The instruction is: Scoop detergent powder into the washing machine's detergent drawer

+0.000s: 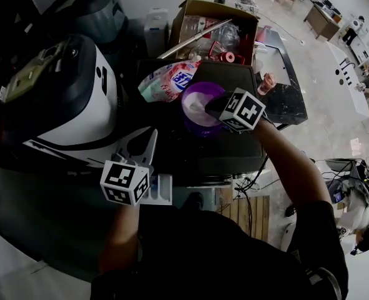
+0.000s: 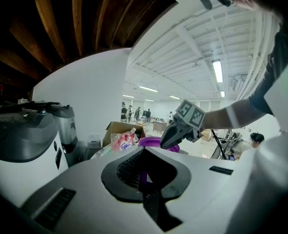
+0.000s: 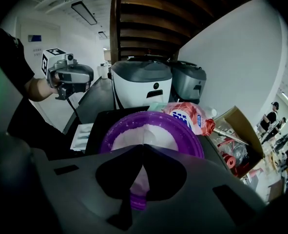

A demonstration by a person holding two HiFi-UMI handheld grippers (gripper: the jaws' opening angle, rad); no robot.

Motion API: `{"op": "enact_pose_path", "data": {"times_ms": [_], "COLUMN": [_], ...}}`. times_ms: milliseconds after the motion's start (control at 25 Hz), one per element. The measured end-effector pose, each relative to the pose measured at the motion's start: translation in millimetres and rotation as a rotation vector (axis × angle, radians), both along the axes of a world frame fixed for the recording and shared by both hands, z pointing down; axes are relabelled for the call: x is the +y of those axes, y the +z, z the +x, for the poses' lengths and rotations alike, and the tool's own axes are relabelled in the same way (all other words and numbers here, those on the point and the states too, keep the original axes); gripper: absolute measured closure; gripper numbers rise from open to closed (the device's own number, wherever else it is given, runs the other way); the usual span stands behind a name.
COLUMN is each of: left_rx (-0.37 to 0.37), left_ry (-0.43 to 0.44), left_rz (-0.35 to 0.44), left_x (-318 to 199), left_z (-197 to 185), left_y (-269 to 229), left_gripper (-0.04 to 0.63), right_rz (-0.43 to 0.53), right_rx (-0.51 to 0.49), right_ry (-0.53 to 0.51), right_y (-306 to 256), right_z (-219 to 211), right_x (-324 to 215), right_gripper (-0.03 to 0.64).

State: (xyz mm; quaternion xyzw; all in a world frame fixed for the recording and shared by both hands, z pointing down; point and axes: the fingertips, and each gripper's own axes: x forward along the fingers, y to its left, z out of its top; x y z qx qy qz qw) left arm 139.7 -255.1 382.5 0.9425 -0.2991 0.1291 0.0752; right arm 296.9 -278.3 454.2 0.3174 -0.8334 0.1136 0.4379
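- Now my right tool (image 3: pixel 143 149) is clamped shut on the purple scoop (image 3: pixel 138 191), tips over the white powder (image 3: pixel 129 138) in the purple bowl (image 3: pixel 185 130) on the dark surface (image 1: pixel 196 158).
- My left tool (image 2: pixel 144 151), jaws together with nothing in them, hangs by the detergent drawer (image 1: pixel 161 191), beside the washing machine (image 1: pixel 78 99).
- A detergent pouch (image 1: pixel 168 80) lies against the bowl's far rim, and a cardboard box (image 1: pixel 190 14) stands behind it.
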Motion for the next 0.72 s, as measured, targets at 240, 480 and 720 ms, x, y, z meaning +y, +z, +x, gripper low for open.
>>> {"op": "enact_pose_path", "data": {"times_ms": [240,480,720], "left_rx": [0.003,0.004,0.007], "left_ry": [-0.002,-0.006,-0.013], "left_rz": [-0.007,-0.012,-0.017], "left_x": [-1,-3,-5], "left_z": [-3,-8,-15], "left_y": [4,5,8], "left_gripper": [0.586,0.587,0.587], "right_rz": [0.004,-0.021,-0.083], "right_rx": [0.082,0.146,0.162], "right_ry": [0.013,-0.007,-0.047], "right_y": [4,8,14], "right_z": [10,13,5], "right_x": [-9,-13,-9], "right_gripper": [0.595,0.595,0.595]}}
